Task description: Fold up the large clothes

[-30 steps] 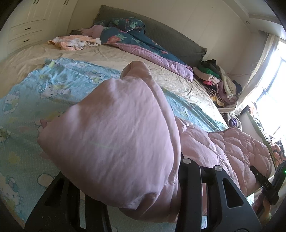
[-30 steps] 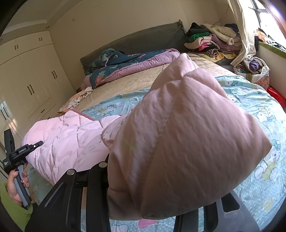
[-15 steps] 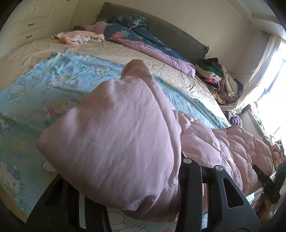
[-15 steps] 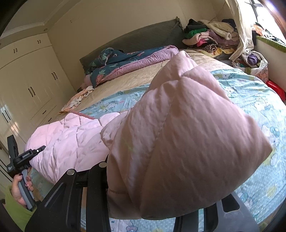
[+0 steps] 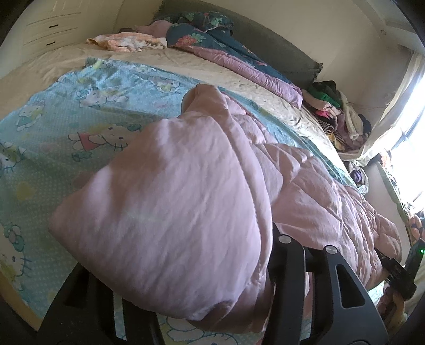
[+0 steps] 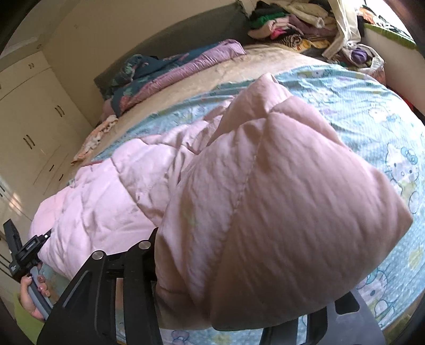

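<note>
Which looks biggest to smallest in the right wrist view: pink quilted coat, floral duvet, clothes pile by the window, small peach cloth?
As they appear, not true size:
1. pink quilted coat, inflated by nearness to the lens
2. floral duvet
3. clothes pile
4. peach cloth
Items 2 and 3 are close; distance makes their order unsure.

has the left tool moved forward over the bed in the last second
Yes. The left tool, shut on the pink quilted garment, has advanced toward the grey headboard: in the left wrist view the headboard and folded duvet loom larger and nearer.
</note>
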Tool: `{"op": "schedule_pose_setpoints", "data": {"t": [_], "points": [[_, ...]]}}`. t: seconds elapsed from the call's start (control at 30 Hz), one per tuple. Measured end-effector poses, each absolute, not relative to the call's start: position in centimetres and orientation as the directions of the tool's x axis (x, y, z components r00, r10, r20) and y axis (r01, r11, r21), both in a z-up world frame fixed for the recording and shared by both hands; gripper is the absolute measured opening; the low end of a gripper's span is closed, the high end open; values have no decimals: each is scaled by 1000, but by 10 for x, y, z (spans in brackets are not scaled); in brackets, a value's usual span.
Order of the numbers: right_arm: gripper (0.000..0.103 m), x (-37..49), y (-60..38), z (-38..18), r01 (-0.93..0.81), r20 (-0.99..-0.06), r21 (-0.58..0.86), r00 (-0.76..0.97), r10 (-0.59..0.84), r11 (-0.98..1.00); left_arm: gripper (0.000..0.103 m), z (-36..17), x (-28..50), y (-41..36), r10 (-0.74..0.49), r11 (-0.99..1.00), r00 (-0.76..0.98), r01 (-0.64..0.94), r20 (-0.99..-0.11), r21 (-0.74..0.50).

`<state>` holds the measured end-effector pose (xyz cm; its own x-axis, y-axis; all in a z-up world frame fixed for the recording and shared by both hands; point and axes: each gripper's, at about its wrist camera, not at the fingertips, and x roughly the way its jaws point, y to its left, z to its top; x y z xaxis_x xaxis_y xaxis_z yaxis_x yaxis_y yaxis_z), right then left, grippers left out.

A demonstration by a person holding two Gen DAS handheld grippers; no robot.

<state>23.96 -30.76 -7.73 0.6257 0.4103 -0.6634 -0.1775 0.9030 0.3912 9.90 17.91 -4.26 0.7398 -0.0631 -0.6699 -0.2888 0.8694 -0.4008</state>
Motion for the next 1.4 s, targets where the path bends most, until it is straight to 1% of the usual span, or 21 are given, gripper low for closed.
{"op": "schedule_pose_setpoints", "data": {"t": [0.1, 0.27, 0.3, 0.37, 0.5, 0.6, 0.67, 0.7, 0.77, 0.83, 1.0, 1.2, 1.4], "points": [[50, 249, -307, -90, -160, -682, 380, 617, 393, 911, 44, -46, 99, 179, -61, 868, 735, -295, -675, -399], [62, 249, -314, -103, -139, -682, 426, 599, 419, 894, 48, -51, 97, 177, -54, 867, 729, -306, -683, -394], [65, 250, -317, -104, -133, -682, 439, 594, 426, 889, 48, -52, 96, 177, -54, 866, 727, -307, -684, -395], [79, 244, -320, -106, -114, -683, 457, 590, 430, 882, 50, -52, 95, 177, -57, 862, 725, -310, -687, -400], [87, 235, -327, -106, -100, -683, 472, 587, 435, 876, 52, -51, 93, 177, -58, 863, 719, -312, -692, -397], [91, 227, -331, -103, -98, -685, 462, 591, 425, 881, 58, -52, 90, 178, -60, 858, 716, -319, -695, -403], [97, 221, -335, -101, -94, -686, 448, 601, 410, 889, 62, -52, 89, 179, -61, 857, 717, -319, -695, -404], [97, 218, -338, -100, -86, -686, 436, 612, 393, 896, 63, -52, 88, 180, -59, 855, 716, -323, -696, -405], [97, 213, -344, -98, -81, -682, 432, 623, 384, 898, 74, -52, 84, 182, -50, 852, 715, -333, -698, -403], [98, 206, -348, -94, -78, -676, 424, 635, 373, 902, 82, -49, 77, 183, -31, 853, 713, -347, -701, -391], [99, 185, -355, -73, -84, -651, 357, 692, 312, 930, 92, -36, 61, 184, -11, 858, 724, -347, -689, -379], [99, 160, -353, -42, -123, -593, 288, 756, 278, 950, 94, -8, 37, 183, 47, 868, 762, -351, -646, -352], [99, 131, -342, -16, -182, -531, 262, 793, 299, 948, 94, 19, 18, 174, 60, 884, 805, -317, -590, -343]]}}
